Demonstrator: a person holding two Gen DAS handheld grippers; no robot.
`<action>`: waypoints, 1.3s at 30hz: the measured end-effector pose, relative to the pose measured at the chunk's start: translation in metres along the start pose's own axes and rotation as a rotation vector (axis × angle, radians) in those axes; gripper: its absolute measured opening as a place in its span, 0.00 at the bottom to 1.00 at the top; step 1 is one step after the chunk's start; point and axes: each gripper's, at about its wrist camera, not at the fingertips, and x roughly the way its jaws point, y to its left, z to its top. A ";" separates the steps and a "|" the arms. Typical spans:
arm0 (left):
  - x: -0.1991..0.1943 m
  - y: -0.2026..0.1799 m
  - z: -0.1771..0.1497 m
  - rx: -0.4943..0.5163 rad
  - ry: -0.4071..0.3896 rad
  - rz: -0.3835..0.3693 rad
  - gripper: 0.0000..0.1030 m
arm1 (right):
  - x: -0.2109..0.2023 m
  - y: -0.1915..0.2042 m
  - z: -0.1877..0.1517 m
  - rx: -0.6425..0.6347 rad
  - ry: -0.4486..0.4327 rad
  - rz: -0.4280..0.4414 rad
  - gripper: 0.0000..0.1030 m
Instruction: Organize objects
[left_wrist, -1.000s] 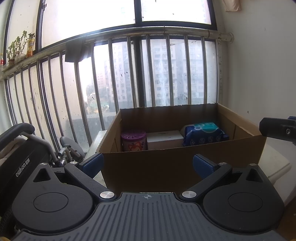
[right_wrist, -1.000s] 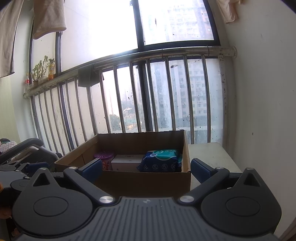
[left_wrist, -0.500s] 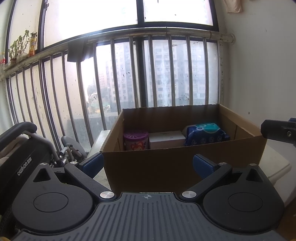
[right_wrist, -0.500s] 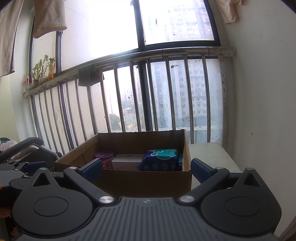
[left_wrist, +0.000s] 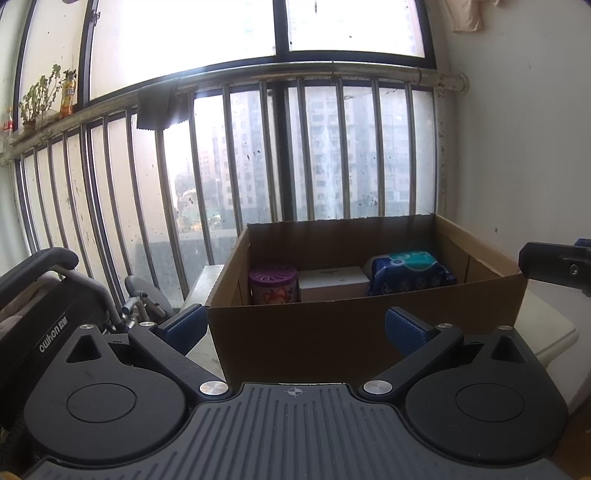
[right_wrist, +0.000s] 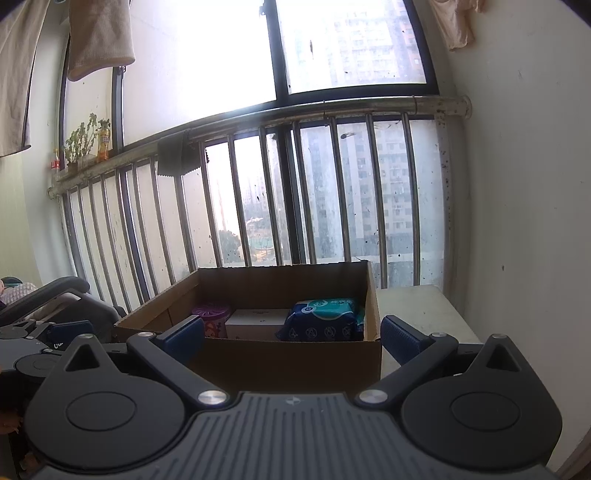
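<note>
Grippers sit level and face a barred balcony window. The left gripper (left_wrist: 295, 326) has its 2 blue-padded fingers spread wide with nothing between them, just short of the near wall of an open cardboard box (left_wrist: 314, 332). The right gripper (right_wrist: 293, 338) is likewise wide apart and empty, held in front of the same box (right_wrist: 295, 360) from further right; its body juts into the left wrist view at the right edge.

Inside the box, against the far wall, 3 things stand in a row: a purple round canister (left_wrist: 273, 282) on the left, a white carton (left_wrist: 332, 282) in the middle, and a blue wet-wipes pack (left_wrist: 410, 273) on the right, each touching or just beside the next. The box rests on a white cabinet top (right_wrist: 417, 314) near the right wall. A black wheelchair (left_wrist: 48, 314) stands to the left. Beyond, vertical railing bars (left_wrist: 236, 155) cross the glass, with a potted plant (left_wrist: 37, 96) on the ledge.
</note>
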 end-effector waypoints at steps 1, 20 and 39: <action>0.000 0.000 0.000 -0.001 0.001 0.001 1.00 | 0.000 0.000 0.000 0.000 0.000 0.002 1.00; -0.002 0.001 0.000 0.002 0.002 0.005 1.00 | 0.000 0.002 -0.002 -0.003 -0.002 0.009 1.00; -0.001 0.001 0.000 0.005 0.003 0.002 1.00 | -0.002 0.002 -0.001 -0.007 -0.007 0.007 1.00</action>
